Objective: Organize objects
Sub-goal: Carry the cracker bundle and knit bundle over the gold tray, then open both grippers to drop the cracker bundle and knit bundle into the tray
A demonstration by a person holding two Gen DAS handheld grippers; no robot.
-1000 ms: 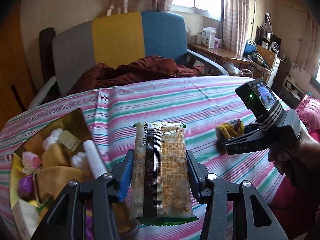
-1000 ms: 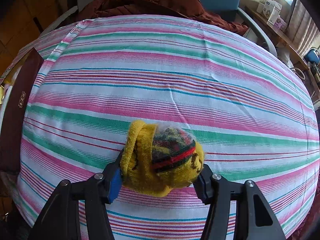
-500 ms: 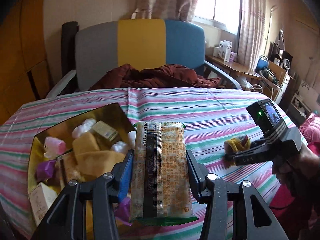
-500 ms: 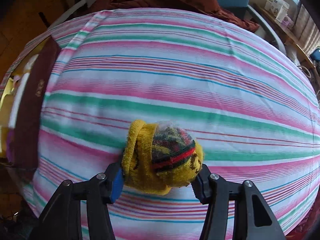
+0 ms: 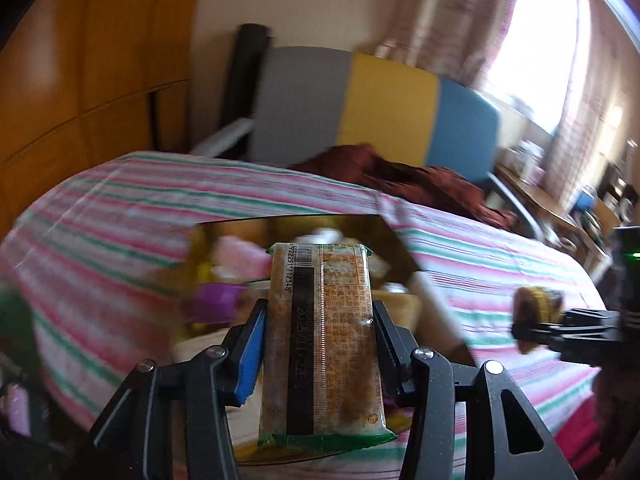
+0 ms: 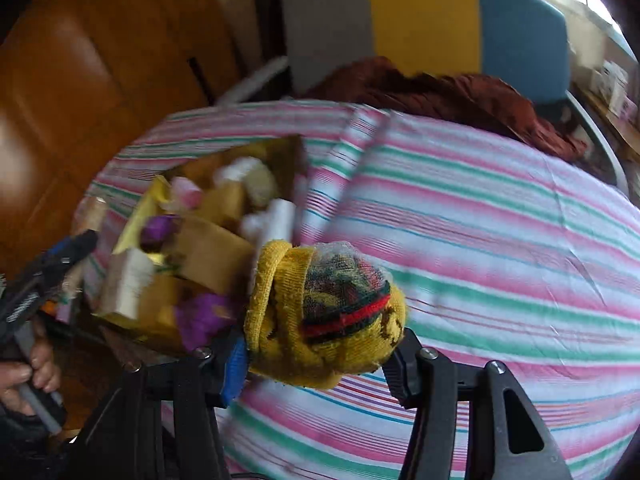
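Snack packet (image 5: 324, 344): flat, long, clear wrapper with green sealed ends, brown contents, printed back with a black strip and a barcode number. Clamped upright between the pads of the left gripper (image 5: 318, 354), hanging over the gold box (image 5: 296, 224), not yet in it.

Knitted sock ball (image 6: 320, 312): yellow, rolled, dark patterned core with red and green bands, cuff folded over. Pinched in the right gripper (image 6: 320, 364), off the striped tablecloth (image 6: 500, 208), just right of the gold box.

Gold box: open, already crowded with small items, among them white rolls, a purple piece, tan packets, a pink cap.

Progress, judged: mostly sorted. Remaining: both carried items to be dropped in. No other loose items visible on the cloth right of the box.
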